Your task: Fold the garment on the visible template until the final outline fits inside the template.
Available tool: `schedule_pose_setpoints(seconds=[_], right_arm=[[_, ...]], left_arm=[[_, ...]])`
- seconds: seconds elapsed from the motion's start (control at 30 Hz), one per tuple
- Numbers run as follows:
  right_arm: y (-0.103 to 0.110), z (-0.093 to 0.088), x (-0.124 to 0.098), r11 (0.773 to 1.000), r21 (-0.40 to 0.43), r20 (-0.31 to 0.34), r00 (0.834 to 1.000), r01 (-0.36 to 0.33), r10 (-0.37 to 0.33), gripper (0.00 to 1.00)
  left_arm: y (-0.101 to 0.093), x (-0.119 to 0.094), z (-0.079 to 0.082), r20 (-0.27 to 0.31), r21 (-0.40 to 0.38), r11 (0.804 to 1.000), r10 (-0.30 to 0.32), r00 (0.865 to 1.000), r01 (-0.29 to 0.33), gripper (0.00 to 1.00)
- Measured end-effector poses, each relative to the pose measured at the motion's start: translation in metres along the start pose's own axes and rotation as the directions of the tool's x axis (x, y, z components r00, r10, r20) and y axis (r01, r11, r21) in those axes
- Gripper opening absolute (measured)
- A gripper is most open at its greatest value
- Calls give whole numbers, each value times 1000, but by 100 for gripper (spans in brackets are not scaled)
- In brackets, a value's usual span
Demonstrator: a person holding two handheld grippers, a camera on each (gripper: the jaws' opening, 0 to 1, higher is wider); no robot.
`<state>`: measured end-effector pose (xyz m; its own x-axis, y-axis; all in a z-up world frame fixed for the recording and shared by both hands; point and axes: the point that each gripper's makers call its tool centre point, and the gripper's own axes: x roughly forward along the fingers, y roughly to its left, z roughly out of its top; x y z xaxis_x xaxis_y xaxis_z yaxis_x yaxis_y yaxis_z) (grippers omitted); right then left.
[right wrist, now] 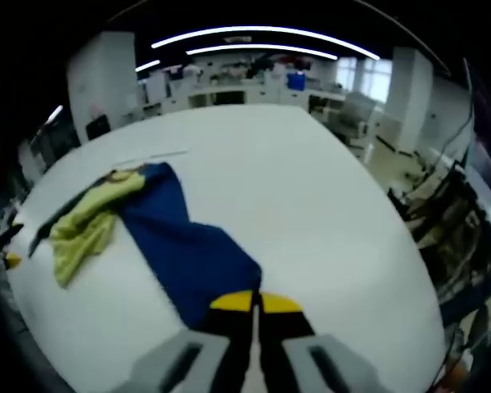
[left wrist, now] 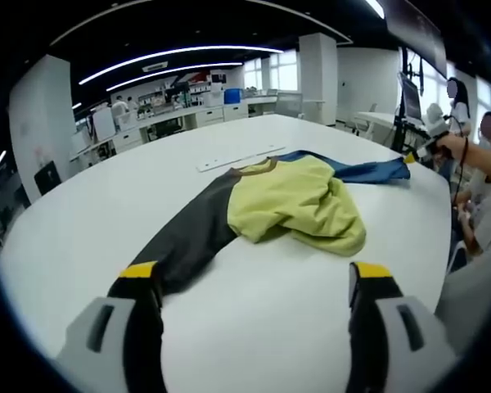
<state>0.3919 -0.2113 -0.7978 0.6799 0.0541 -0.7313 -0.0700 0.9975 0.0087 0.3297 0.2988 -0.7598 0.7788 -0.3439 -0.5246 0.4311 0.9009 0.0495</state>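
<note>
The crumpled long-sleeved garment of yellow-green, dark grey and blue cloth (left wrist: 286, 205) lies spread across the white round table (left wrist: 254, 319), still unfolded; most of the folding looks left to do. The right gripper (right wrist: 256, 304) has its jaws pinched on the blue sleeve's end (right wrist: 198, 258). The left gripper (left wrist: 258, 282) hovers wide apart near the dark grey sleeve (left wrist: 184, 241). No containers appear.

Brightly lit by curved ceiling strips (left wrist: 172, 56) and far windows (left wrist: 274, 72); soft glare across white tabletop (right wrist: 311, 221); fisheye bending edges, right view blurrier.
</note>
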Motion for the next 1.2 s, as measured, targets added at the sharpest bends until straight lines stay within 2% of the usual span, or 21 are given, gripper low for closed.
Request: schedule_pose_setpoints(seconds=[0.13, 0.37, 0.7, 0.77, 0.97, 1.2], right_arm=[[-3, 0, -1, 1000, 2, -29, 1000, 5, -5, 0], [-14, -13, 9, 1000, 9, -107, 994, 13, -12, 0], [-49, -23, 29, 998, 0, -183, 981, 63, -62, 0], [-48, -27, 27, 998, -4, -195, 978, 69, -69, 0], [-55, -29, 27, 996, -13, -203, 975, 92, -92, 0], [-54, -27, 25, 995, -40, -179, 979, 92, -97, 0]], left_arm=[[-1, 0, 0, -7, 9, 1000, -10, 1000, 10, 93], [-4, -1, 2, -2, 19, 999, -27, 1000, 27, 94], [-6, -1, -1, -16, 22, 999, -37, 999, 37, 95], [-6, -2, -2, -17, 20, 999, -39, 999, 39, 95], [-5, -2, -2, -21, 20, 999, -38, 999, 39, 96], [-7, -2, -6, -32, 15, 999, -47, 998, 47, 98]])
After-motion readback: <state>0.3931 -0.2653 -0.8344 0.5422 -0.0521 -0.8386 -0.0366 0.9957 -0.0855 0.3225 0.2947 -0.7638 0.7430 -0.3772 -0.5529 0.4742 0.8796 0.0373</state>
